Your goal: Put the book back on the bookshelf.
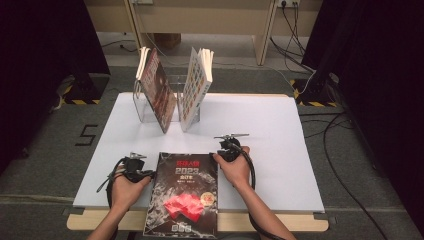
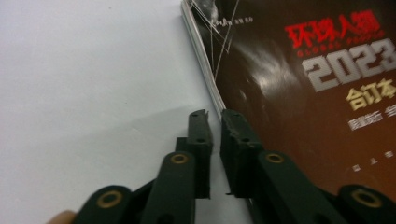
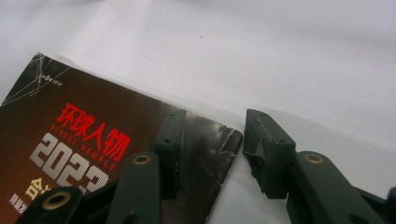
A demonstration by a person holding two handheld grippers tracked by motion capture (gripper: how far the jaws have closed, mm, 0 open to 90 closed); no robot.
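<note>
A white-covered tabletop (image 1: 260, 125) with a pale wooden edge stands on grey carpet (image 1: 55, 145) marked with a black "5" (image 1: 86, 134), black curtains (image 1: 380, 75) hang at both sides, and pale wooden furniture (image 1: 210, 20) with trailing cables (image 1: 295, 30) stands behind.

Colours noted: dark book (image 1: 182, 195) on white bench (image 1: 260, 135).
Cover black-brown with white crack lines, red title characters, grey "2023", red shape low down. Both claws black with brass-coloured rivets.

A lab-like recording room: black curtains (image 1: 45, 45), hazard-taped stands (image 1: 80, 92), floor cables (image 1: 345, 165), white-covered table (image 1: 260, 130)
</note>
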